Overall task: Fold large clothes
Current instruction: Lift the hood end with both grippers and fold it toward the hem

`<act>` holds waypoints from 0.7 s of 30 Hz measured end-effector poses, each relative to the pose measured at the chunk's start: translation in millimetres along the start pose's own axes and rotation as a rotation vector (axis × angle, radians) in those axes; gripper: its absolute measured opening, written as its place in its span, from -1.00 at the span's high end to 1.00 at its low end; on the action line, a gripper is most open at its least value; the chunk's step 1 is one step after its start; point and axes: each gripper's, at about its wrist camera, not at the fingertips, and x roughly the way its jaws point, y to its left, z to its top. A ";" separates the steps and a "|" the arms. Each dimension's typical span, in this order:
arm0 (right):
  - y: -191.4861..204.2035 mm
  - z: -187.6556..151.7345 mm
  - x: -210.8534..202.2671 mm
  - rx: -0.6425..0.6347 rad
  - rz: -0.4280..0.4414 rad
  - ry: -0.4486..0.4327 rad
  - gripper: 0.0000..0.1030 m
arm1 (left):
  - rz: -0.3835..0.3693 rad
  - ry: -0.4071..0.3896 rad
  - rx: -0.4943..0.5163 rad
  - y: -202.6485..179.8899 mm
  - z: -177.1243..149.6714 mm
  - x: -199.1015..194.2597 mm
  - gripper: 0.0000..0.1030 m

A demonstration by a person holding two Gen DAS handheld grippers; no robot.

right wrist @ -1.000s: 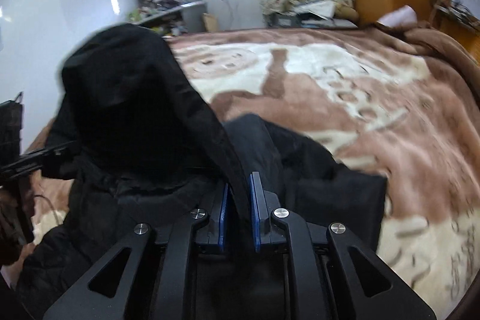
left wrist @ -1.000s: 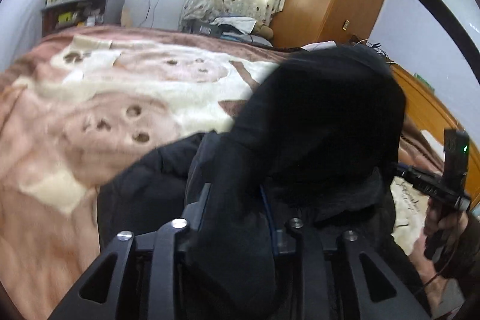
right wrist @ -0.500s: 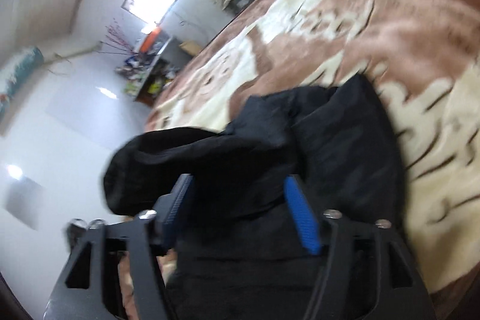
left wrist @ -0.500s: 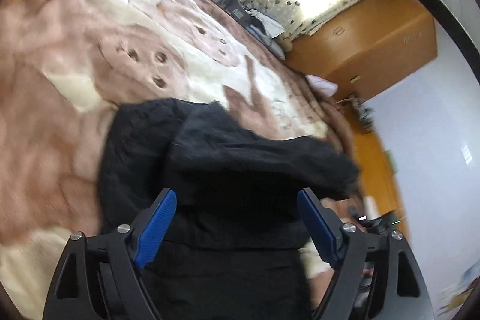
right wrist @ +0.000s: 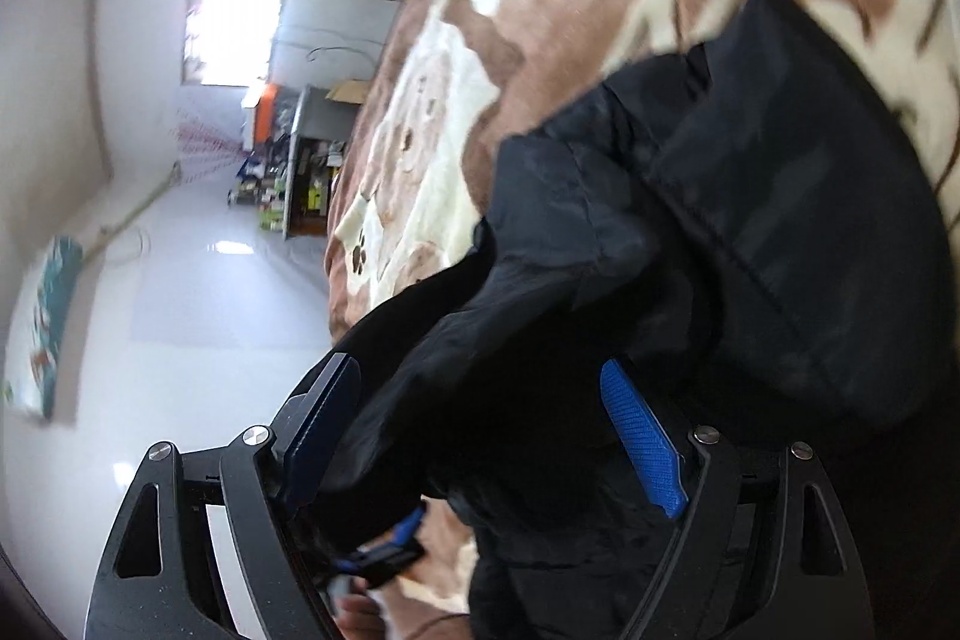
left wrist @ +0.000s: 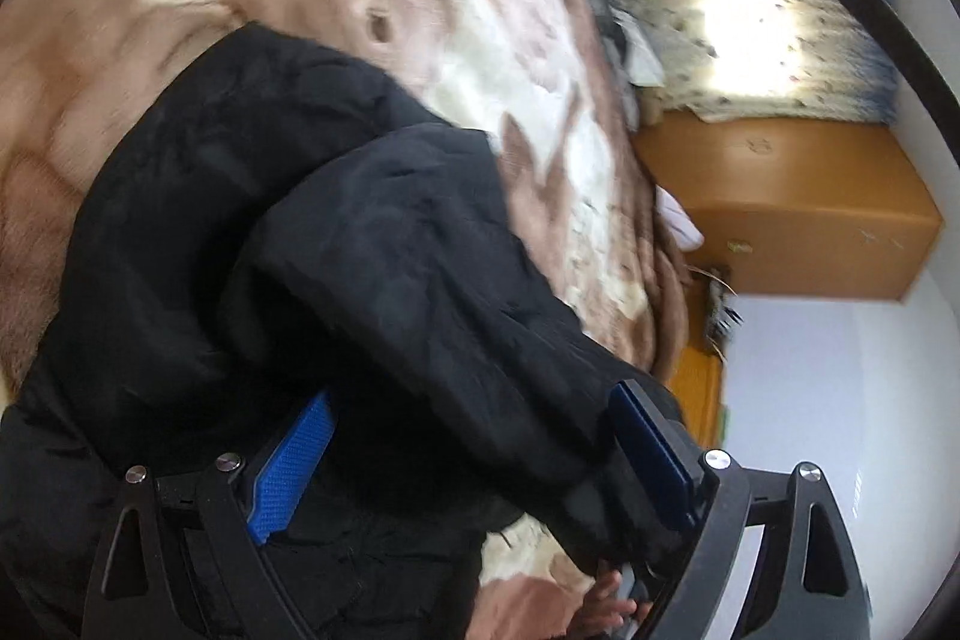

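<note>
a black padded jacket (left wrist: 360, 244) lies bunched on a brown and cream blanket (left wrist: 480, 58). the left gripper (left wrist: 474, 466) and right gripper (right wrist: 480, 430) are both spread and opening wider, jacket fabric loose between the blue pads, with blanket at twelve o'clock.

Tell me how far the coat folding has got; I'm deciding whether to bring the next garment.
Done: the black coat lies bunched on the blanket, one part folded over the rest. In hand: nothing gripped; the left tool and right tool are opening, fabric loose between their blue pads. Left: the bundle looks lumpy, so more folds and flattening probably remain.
</note>
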 end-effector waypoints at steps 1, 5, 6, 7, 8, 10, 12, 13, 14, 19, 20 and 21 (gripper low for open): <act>-1.8 0.3 7.1 0.008 -0.032 0.007 -0.60 | 0.000 -0.003 -0.017 2.0 1.8 3.4 -0.78; -3.1 8.6 21.6 -0.001 -0.106 0.032 -0.60 | -0.002 -0.078 -0.068 4.5 9.9 6.0 -0.48; -2.2 10.7 22.4 -0.007 -0.104 0.023 -0.56 | -0.012 -0.090 -0.064 1.4 12.2 7.0 -0.29; 2.0 13.5 21.7 -0.033 -0.117 0.000 -0.19 | -0.024 -0.091 -0.047 -2.7 16.0 9.6 -0.24; 4.1 15.5 21.0 -0.048 -0.143 -0.021 0.16 | -0.024 -0.090 -0.048 -5.2 19.3 11.6 -0.03; 11.5 21.0 20.2 -0.091 -0.150 -0.046 0.81 | -0.010 -0.085 -0.027 -10.5 25.8 13.7 0.21; 28.9 23.9 18.0 -0.213 -0.149 -0.082 0.86 | 0.009 -0.089 0.041 -24.3 32.0 13.7 0.47; 42.0 21.9 14.8 -0.306 -0.170 -0.114 0.87 | 0.026 -0.095 0.097 -34.0 35.0 13.7 0.50; 50.1 18.5 11.7 -0.370 -0.177 -0.138 0.87 | 0.034 -0.109 0.147 -42.8 37.5 12.5 0.61; 73.5 -5.4 -6.4 -0.610 -0.141 -0.193 0.88 | 0.022 -0.171 0.329 -66.8 39.1 -1.5 0.61; 70.7 -7.9 -6.6 -0.623 -0.145 -0.189 0.88 | 0.011 -0.171 0.319 -62.8 38.8 -3.7 0.61; 63.7 -12.1 -8.0 -0.639 -0.156 -0.178 0.88 | 0.001 -0.163 0.325 -58.4 37.5 -5.7 0.61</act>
